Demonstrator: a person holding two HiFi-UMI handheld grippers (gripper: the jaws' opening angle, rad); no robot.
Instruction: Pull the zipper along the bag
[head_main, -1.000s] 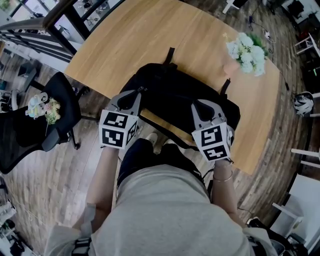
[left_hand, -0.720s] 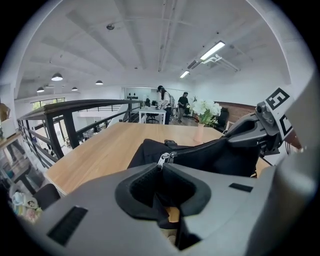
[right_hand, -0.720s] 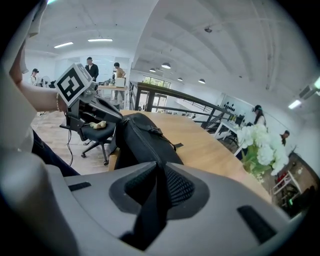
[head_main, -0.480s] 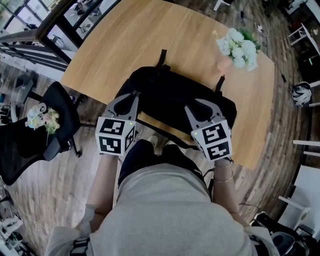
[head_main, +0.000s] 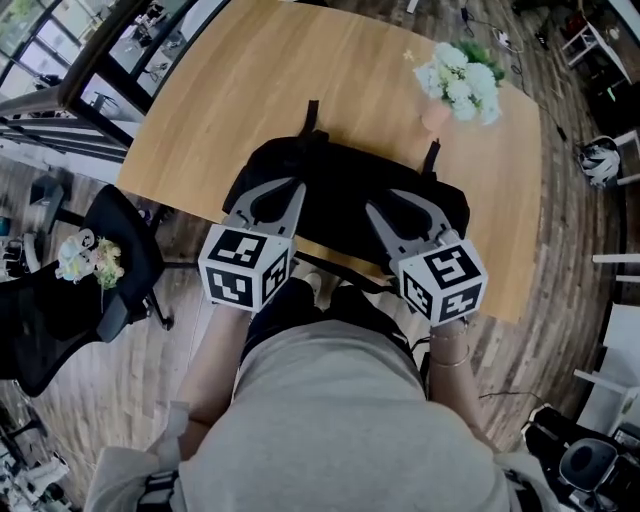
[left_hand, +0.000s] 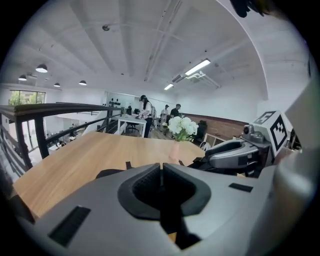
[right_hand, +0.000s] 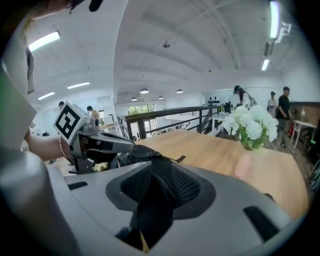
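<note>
Left gripper (head_main: 295, 188) higher, bag (head_main: 345, 185) just below.

Wooden table (head_main: 220, 90). White flowers (head_main: 455, 75) in pink vase (head_main: 434, 117), 1 o'clock. Black office chair (head_main: 125, 235), 9 o'clock, plush toy (head_main: 88, 260) on it. Helmet (head_main: 600, 160) on floor, 2 o'clock.

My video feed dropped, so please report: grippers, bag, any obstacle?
Left gripper shut, nothing in it. Right gripper jaws just opened, black bag showing in the gap, not pinched. It lies at the table edge. Flower vase far back, clear.
</note>
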